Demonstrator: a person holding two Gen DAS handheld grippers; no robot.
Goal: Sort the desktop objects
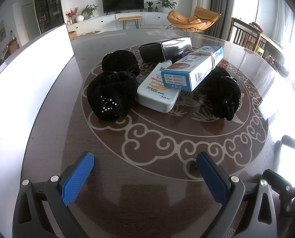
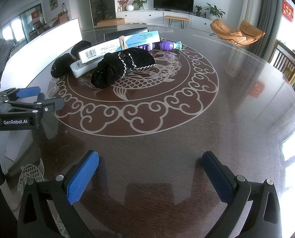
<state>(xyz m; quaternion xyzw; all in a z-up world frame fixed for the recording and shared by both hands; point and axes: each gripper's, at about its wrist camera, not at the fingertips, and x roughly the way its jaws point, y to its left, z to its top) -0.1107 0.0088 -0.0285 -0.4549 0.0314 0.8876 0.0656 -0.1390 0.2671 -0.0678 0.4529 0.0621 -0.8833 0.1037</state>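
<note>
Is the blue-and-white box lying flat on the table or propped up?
Propped: the blue-and-white box rests tilted across the white sunscreen bottle, not flat on the table.

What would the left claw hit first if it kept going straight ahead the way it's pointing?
Probably the white sunscreen bottle, lying on the table straight ahead of the open left claw. The black velvet pouch sits just left of that line; depth is hard to judge.

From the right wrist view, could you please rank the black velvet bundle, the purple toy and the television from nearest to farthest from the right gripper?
1. Black velvet bundle, left of centre on the table.
2. Purple toy, behind the pile.
3. Television, on the far wall.

The right gripper is open.
</note>
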